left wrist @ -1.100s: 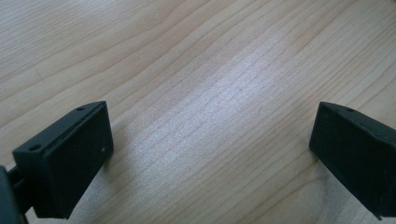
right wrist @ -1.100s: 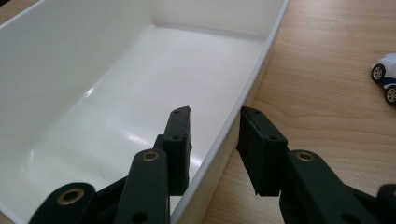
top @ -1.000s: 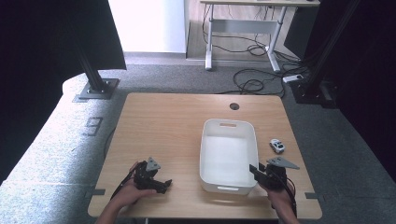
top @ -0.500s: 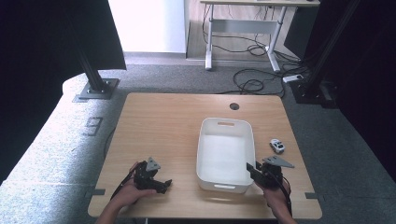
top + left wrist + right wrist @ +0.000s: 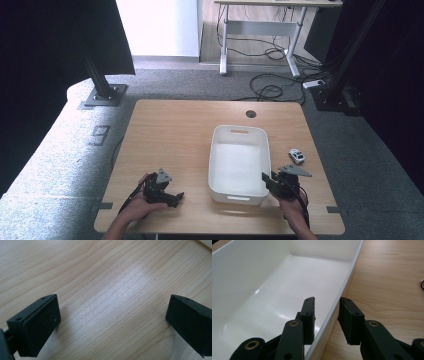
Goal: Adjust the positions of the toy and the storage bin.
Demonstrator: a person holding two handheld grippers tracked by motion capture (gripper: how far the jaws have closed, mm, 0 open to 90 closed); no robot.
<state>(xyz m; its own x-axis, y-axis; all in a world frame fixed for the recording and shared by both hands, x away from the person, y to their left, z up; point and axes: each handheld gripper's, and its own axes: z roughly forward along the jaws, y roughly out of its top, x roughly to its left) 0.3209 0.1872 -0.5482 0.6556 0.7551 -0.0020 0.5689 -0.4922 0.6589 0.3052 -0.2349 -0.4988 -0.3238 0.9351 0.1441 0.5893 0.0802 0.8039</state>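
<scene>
A white plastic bin (image 5: 239, 165) stands empty on the wooden table (image 5: 170, 135), right of centre. My right gripper (image 5: 266, 181) is at the bin's near right corner. In the right gripper view its jaws straddle the bin's (image 5: 274, 290) right wall, one inside and one outside, and the right gripper (image 5: 327, 302) is shut on the rim, having just closed a little further. Near the front edge my left gripper (image 5: 176, 198) rests on the table, left of the bin. Over bare wood (image 5: 112, 277), the left gripper (image 5: 113, 312) stands wide open with nothing between its jaws.
A small white toy car (image 5: 297, 156) lies on the table just right of the bin, its edge visible as the car (image 5: 422, 285) in the right gripper view. A round cable hole (image 5: 251, 114) sits near the far edge. Bare wood stretches left of the bin.
The bin has slid slightly to the left, and my right gripper moved left with it at the near right corner. The left gripper has stayed in place.
</scene>
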